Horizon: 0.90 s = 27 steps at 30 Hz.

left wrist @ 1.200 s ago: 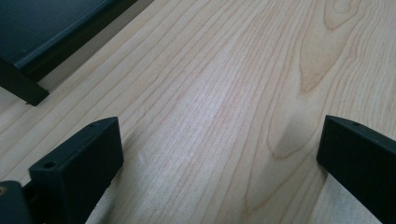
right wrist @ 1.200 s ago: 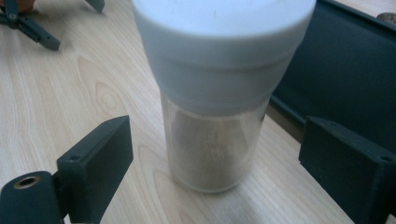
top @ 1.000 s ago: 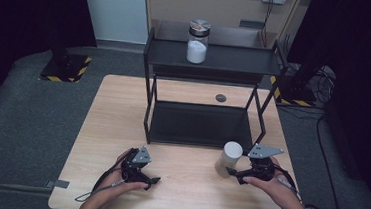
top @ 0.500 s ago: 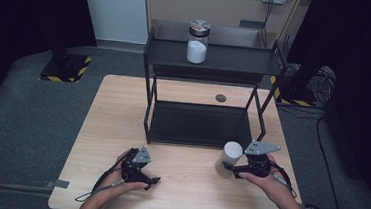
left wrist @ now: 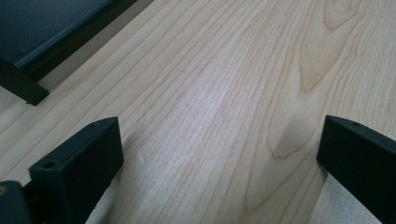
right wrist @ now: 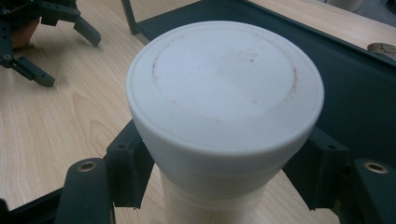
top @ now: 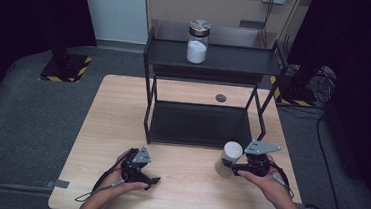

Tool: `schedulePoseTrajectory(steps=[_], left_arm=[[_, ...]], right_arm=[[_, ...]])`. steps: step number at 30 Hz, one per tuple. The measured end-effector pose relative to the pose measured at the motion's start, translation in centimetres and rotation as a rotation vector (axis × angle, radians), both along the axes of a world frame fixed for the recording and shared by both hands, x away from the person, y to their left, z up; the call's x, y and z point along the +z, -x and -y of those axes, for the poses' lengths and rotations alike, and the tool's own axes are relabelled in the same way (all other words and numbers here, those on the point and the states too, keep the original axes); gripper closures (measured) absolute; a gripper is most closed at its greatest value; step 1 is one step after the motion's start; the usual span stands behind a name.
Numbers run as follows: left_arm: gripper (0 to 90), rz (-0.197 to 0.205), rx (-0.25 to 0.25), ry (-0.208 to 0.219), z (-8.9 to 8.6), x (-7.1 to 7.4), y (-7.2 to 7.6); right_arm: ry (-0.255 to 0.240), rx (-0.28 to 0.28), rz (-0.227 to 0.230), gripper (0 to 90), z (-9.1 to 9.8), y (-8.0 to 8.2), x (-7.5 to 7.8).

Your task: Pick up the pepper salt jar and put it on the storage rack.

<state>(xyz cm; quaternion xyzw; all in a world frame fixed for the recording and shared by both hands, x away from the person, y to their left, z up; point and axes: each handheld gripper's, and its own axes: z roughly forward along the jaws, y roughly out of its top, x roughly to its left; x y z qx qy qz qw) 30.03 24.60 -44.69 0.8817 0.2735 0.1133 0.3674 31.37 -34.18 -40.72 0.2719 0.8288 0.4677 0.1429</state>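
Observation:
A cream container with a white lid [top: 230,157] [right wrist: 224,84] stands on the wooden table [top: 111,124], in front of the rack's right side. My right gripper [top: 226,165] [right wrist: 224,175] reaches it from the right. Its jaws have just been closing, and the pads [right wrist: 128,163] now press the body just under the lid from both sides. My left gripper [top: 150,173] [left wrist: 219,154] rests near the table's front left, open, with bare wood between its fingers. It also appears far off in the right gripper view [right wrist: 42,42].
A black two-level rack [top: 212,61] stands at the table's middle back, its lower tray [top: 197,125] just beyond the container. A glass jar of white powder [top: 197,41] sits on the top shelf. A small dark disc [top: 220,98] lies behind the rack.
The right gripper's jaws have closed in onto the white-lidded container. Both hands and the container have stayed where they were.

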Motion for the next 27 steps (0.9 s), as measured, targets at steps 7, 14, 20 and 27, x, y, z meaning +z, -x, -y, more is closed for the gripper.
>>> schedulePoseTrajectory(steps=[7, 14, 20, 27], left_arm=[[0.0, 0.000, 0.000, 0.000, 0.0, 0.0, 0.0], [0.0, 0.000, 0.000, 0.000, 0.0, 0.0, 0.0], [0.0, 0.000, 0.000, 0.000, 0.0, 0.0, 0.0], [0.0, 0.000, 0.000, 0.000, 0.0, 0.0, 0.0]], right_arm=[[-0.012, -0.010, 0.036, 35.8, -0.1, 0.6, -0.6], [-0.020, -0.015, 0.049, 36.1, 0.0, 0.9, -0.9], [-0.044, -0.008, 0.066, 36.2, 0.4, 1.2, -1.1], [-0.051, 0.001, 0.073, 36.2, 0.9, 1.4, -0.4]])
